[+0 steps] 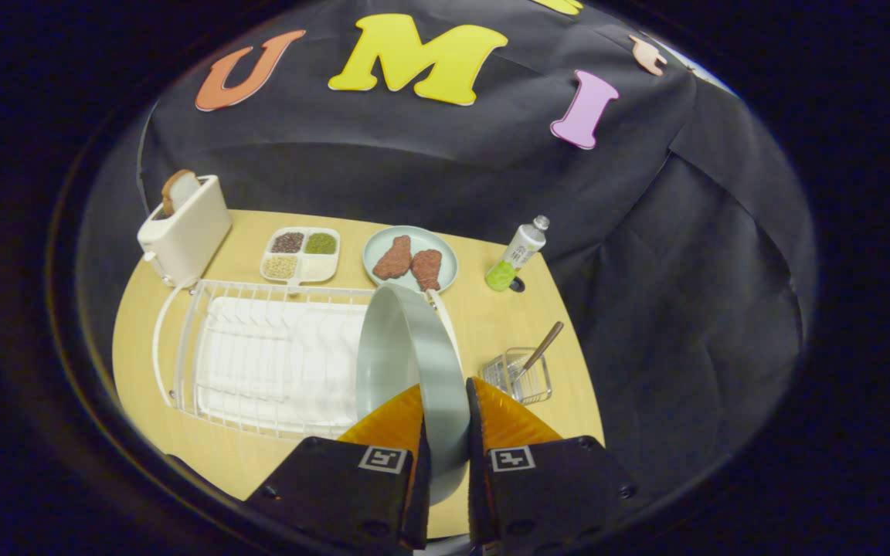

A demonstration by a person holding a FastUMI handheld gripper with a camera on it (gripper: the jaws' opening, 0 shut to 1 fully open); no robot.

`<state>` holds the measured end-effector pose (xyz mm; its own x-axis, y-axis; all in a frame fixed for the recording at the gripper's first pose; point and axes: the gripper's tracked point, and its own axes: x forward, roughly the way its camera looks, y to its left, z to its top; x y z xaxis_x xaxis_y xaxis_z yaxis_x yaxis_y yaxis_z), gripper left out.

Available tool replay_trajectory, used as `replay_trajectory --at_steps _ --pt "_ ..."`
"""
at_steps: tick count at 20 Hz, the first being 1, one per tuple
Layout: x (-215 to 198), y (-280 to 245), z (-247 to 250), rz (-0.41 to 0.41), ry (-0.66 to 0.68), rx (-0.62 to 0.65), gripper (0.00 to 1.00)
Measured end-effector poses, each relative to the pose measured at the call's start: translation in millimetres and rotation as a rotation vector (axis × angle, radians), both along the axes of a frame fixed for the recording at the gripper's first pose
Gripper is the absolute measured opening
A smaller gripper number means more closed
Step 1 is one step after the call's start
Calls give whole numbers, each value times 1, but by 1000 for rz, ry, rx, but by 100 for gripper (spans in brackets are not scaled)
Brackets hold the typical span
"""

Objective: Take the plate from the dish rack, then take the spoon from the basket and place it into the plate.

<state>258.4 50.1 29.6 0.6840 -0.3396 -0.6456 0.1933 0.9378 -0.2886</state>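
- Plate [406, 363] is standing on edge between the fingers of the gripper [445, 421], both of them pressing on its rim, one to each face; it is hanging at the right end of the dish rack [259, 355], seemingly lifted out of its slots.
- Holding it edge-on is probably following from how the rack was keeping it upright.
- Spoon [541, 347] is leaning handle-up in the wire basket [522, 378], just beside the rack, waiting for the next step.
- Table [491, 324] is offering bare wood near the basket, a likely place for laying the plate flat.
- Beyond the rack, a toaster [186, 228], a divided tray [300, 255], a second plate with food [410, 259] and a bottle [518, 251] are standing well apart.
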Motion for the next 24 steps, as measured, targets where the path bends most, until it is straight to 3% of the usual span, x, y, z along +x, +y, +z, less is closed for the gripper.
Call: replay_trajectory --at_steps 5,8,18,24 --pt "-69 20 -44 125 34 196 25" --pt "-92 24 -67 153 62 278 25" --pt "-90 5 -175 212 157 463 26" --pt "-76 -14 -205 226 155 675 27"
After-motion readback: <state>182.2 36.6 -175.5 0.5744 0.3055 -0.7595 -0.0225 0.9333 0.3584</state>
